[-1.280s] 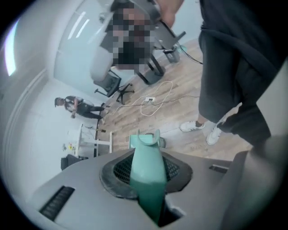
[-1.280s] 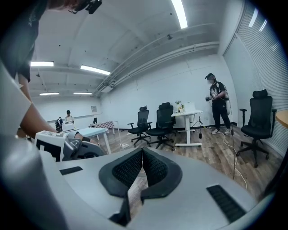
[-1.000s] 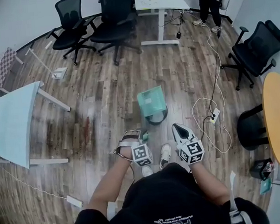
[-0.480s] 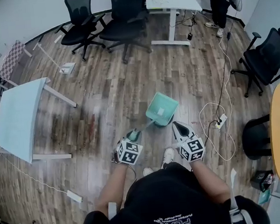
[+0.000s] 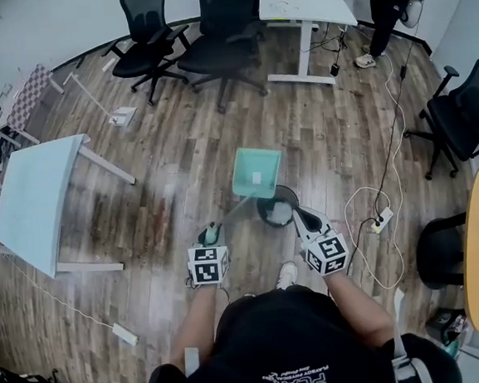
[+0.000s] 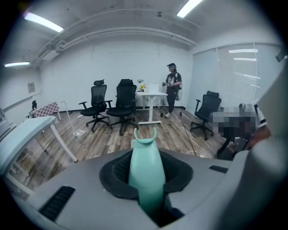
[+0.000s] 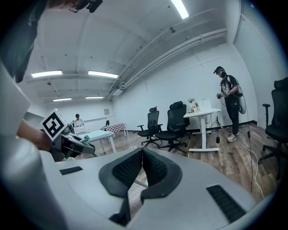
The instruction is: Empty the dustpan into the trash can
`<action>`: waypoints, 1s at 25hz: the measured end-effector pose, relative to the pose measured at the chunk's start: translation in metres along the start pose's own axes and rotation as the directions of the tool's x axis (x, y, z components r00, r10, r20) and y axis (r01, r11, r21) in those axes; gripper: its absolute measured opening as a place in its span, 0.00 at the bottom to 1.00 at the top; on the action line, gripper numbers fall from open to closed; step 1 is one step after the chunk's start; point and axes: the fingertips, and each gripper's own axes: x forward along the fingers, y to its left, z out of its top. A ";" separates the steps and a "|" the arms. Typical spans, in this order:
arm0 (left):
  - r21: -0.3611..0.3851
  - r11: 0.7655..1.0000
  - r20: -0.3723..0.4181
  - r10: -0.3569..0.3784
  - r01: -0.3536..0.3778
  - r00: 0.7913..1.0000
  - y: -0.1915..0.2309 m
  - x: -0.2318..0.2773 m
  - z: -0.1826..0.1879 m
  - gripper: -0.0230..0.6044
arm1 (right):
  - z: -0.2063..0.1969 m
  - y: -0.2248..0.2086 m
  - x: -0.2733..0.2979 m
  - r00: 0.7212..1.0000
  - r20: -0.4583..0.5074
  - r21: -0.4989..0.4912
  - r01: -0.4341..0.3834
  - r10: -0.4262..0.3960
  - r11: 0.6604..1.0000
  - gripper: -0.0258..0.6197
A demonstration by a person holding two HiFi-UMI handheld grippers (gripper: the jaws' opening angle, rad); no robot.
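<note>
Leftmost, a pale blue table (image 5: 32, 205) stands on the wooden floor (image 5: 162, 168), well apart from the work. Next comes the left gripper (image 5: 214, 232), its fingers (image 6: 114, 174) clamped on the teal handle of the dustpan (image 5: 257, 172), which runs up between them in the left gripper view. The handle slopes away to the pan, held off the floor with its near edge over the far rim of the black trash can (image 5: 263, 218). A small pale scrap lies in the pan, and something white shows inside the can. Just right of the can is the right gripper (image 5: 301, 215), its fingers (image 7: 156, 168) pressed together on nothing. Farther right a white power strip (image 5: 382, 217) lies on the floor, its cable looped beside it.
</note>
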 end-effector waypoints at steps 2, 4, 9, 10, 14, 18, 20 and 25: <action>0.000 0.999 -0.005 0.045 -0.045 0.999 0.007 0.005 0.005 0.19 | 0.005 -0.007 0.005 1.000 0.005 0.006 -0.005 0.005 1.000 0.08; -0.008 0.996 -0.013 0.086 -0.086 0.996 0.017 0.010 0.007 0.19 | 0.011 -0.012 0.011 1.000 0.014 0.007 -0.009 0.009 1.000 0.08; -0.070 0.984 -0.039 0.162 -0.165 0.986 0.048 0.023 0.009 0.19 | 0.020 -0.019 0.033 1.000 0.026 -0.001 -0.011 0.011 1.000 0.08; -0.083 0.981 -0.047 0.170 -0.173 0.984 0.053 0.027 0.009 0.19 | 0.020 -0.020 0.037 1.000 0.024 -0.002 -0.010 0.011 1.000 0.08; -0.098 0.978 -0.079 0.176 -0.183 0.981 0.070 0.041 0.003 0.19 | 0.012 -0.015 0.057 1.000 0.002 0.003 -0.016 0.016 1.000 0.08; -0.086 0.982 -0.134 0.158 -0.170 0.978 0.082 0.056 -0.011 0.19 | 0.006 0.000 0.074 0.999 -0.026 -0.010 -0.038 0.038 0.999 0.08; -0.092 0.982 -0.161 0.148 -0.164 0.976 0.088 0.065 -0.020 0.19 | 0.001 0.006 0.084 0.998 -0.046 -0.025 -0.048 0.047 0.999 0.08; -0.066 0.989 -0.223 0.115 -0.133 0.968 0.099 0.092 -0.041 0.19 | -0.012 0.013 0.110 0.995 -0.086 -0.039 -0.048 0.044 0.998 0.08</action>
